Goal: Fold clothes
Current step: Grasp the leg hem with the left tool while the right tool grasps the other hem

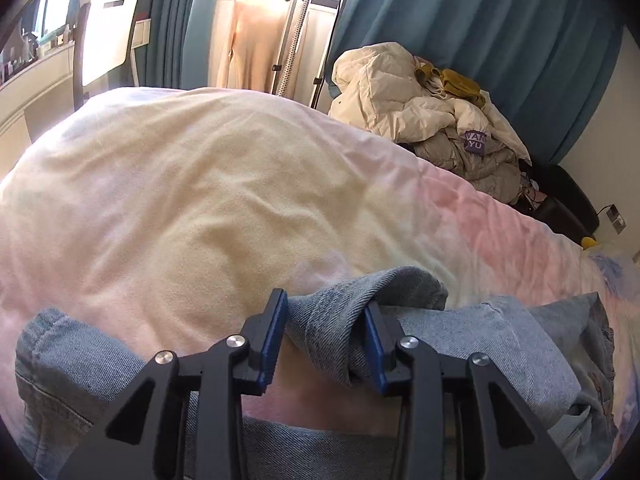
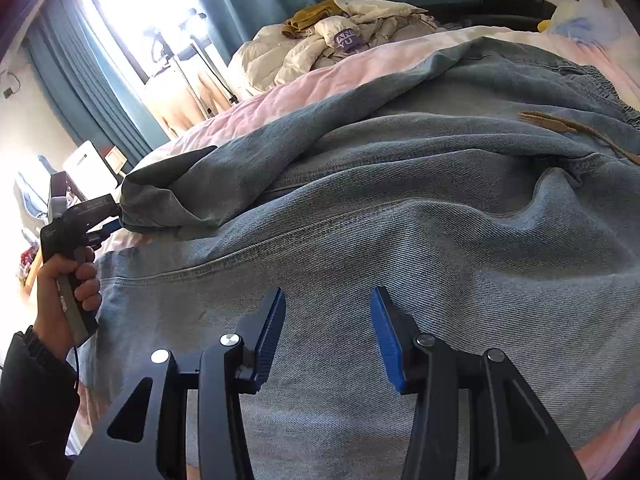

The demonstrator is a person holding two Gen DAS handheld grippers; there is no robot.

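The light-blue denim jeans (image 2: 400, 208) lie spread across the pale pink and cream fleece bedspread (image 1: 192, 184). The left gripper (image 1: 325, 332) has its blue-padded fingers (image 1: 273, 336) parted, with a bunched fold of the denim leg end sitting between them; whether the pads press it cannot be told. In the right wrist view, a bare hand (image 2: 66, 280) in a dark sleeve grips that tool's handle upright, its nose pointing at the leg hem. The right gripper (image 2: 328, 336) hovers over the denim, fingers spread wide, holding nothing. Beyond both tools lies a heap of cream padded jackets (image 1: 420, 120).
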